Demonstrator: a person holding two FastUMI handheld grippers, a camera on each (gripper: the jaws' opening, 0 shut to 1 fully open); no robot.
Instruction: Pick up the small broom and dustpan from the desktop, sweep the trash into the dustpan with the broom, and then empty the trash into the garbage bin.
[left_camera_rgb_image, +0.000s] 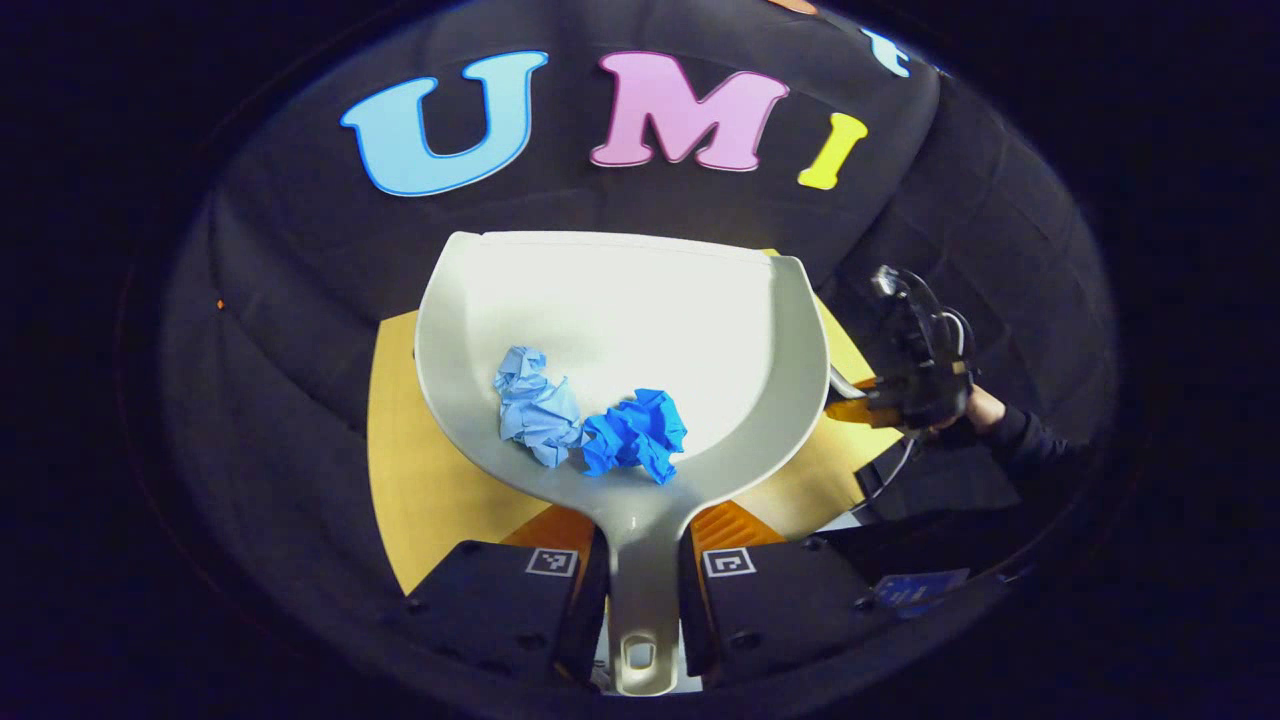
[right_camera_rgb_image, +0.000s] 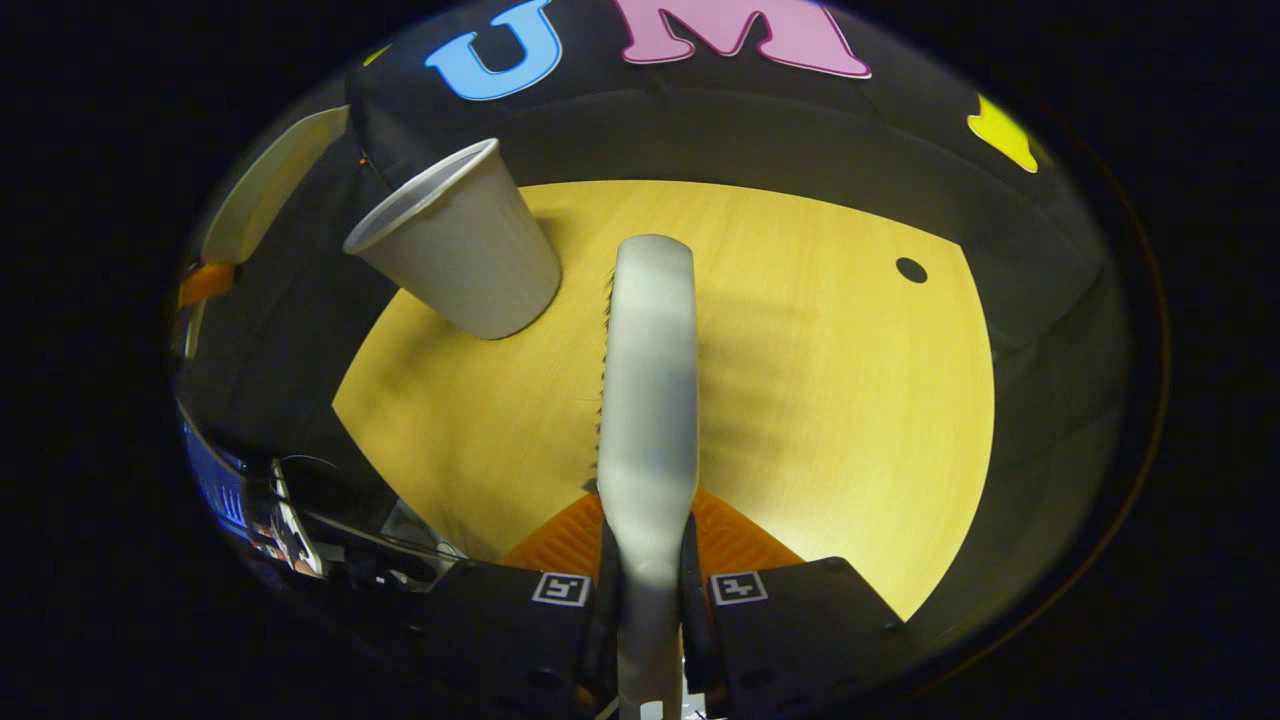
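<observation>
Yellow wood-grain surface (right_camera_rgb_image: 820, 400) spans the lower field of both views, bounded behind by the booth's black cloth wall. In the left gripper view the pale dustpan (left_camera_rgb_image: 620, 330) is the largest item: its tray extends forward from the camera, raised above the surface, with its mouth toward the wall. Its handle runs back between the two fingers of the left tongs (left_camera_rgb_image: 640, 580), which are closed against it from either side. Two crumpled paper balls lie in the tray near the handle end, touching each other: a light blue paper ball (left_camera_rgb_image: 535, 405) on the left and a deeper blue paper ball (left_camera_rgb_image: 635, 435) on the right. To the right of the dustpan, farther off, a hand (left_camera_rgb_image: 985, 408) in a dark sleeve holds the right tongs (left_camera_rgb_image: 915, 365) over the surface's edge.

In the right gripper view the right tongs (right_camera_rgb_image: 648, 590) point forward and down over the surface, both fingers pressed on the handle of the small broom (right_camera_rgb_image: 650, 390), which extends straight ahead as a pale grey bar; a toothed edge shows along its left side. A white cup-shaped garbage bin (right_camera_rgb_image: 460, 245) stands on the surface just left of the broom's far end, apart from it, mouth open upward. The dustpan's rim (right_camera_rgb_image: 270, 185) appears at far left.
</observation>
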